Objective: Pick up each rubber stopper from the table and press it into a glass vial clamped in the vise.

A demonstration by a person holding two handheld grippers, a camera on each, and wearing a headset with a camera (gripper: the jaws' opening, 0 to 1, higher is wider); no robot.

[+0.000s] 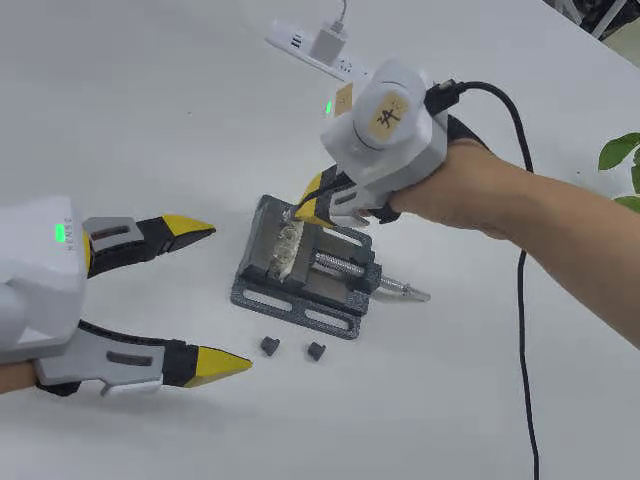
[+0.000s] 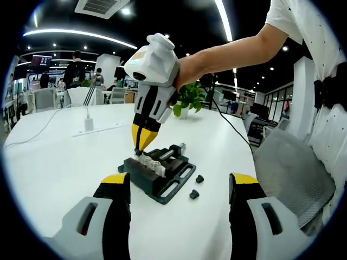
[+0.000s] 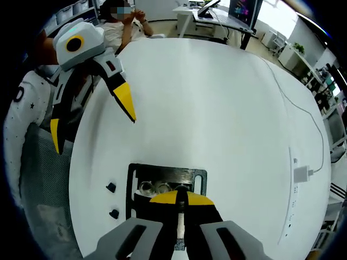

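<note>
A dark grey vise (image 1: 300, 300) (image 2: 174, 182) (image 3: 130, 187) stands mid-table and clamps clear glass vials (image 1: 288, 246) (image 3: 145, 188). My right gripper (image 1: 306, 214) (image 2: 142, 146) (image 3: 181, 196) points down with its yellow tips pressed together, right over the vials. Whether a stopper sits between the tips is hidden. Two dark rubber stoppers (image 1: 269, 346) (image 1: 316, 351) (image 2: 199, 178) (image 3: 110, 187) lie on the table just in front of the vise. My left gripper (image 1: 222, 296) (image 2: 180, 181) (image 3: 93, 131) hovers left of the vise, open wide and holding nothing.
A white power strip (image 1: 310, 45) (image 2: 89, 125) (image 3: 297, 176) with a plug lies at the table's far side. The right gripper's black cable (image 1: 522, 250) trails down the right. Green plant leaves (image 1: 620, 160) show at the right edge. A person sits beyond the table in the right gripper view.
</note>
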